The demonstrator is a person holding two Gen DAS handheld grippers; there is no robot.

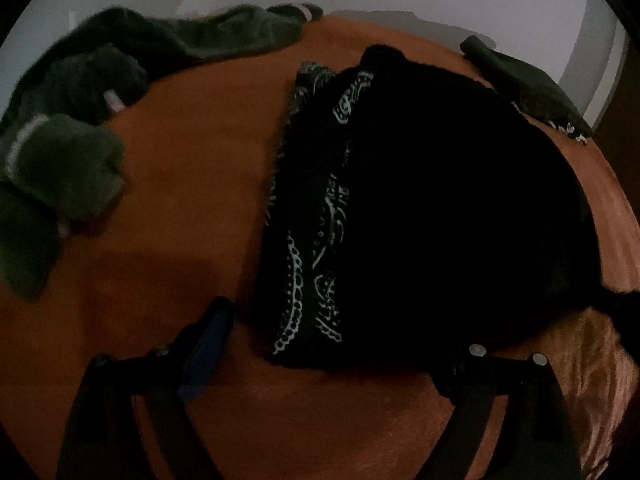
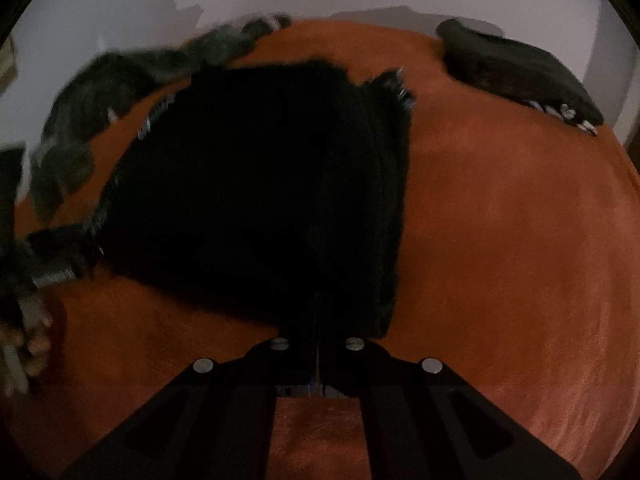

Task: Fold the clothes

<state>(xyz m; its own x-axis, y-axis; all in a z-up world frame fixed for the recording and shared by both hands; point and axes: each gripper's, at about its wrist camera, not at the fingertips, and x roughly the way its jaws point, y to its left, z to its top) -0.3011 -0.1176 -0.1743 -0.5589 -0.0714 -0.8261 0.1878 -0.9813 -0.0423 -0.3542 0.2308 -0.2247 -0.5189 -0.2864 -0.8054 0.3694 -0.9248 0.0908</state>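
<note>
A: Looking along the left gripper (image 1: 336, 344), what do you see?
B: Its fingers are spread wide over the orange bedcover (image 1: 192, 152). A black garment (image 1: 440, 200) with a white paisley border lies ahead, from 12 to 3 o'clock; the finger at 4 o'clock is lost against its dark cloth, so contact is unclear.
A: And the right gripper (image 2: 318, 308)?
B: Fingers drawn together at 6 o'clock, over the garment's near edge; whether cloth is pinched between them, I cannot tell.
A: Anything else?
B: Grey-green clothes (image 1: 60, 152) are heaped at 9 to 11 o'clock, and a dark folded pile (image 2: 520, 76) sits at 2 o'clock.
</note>
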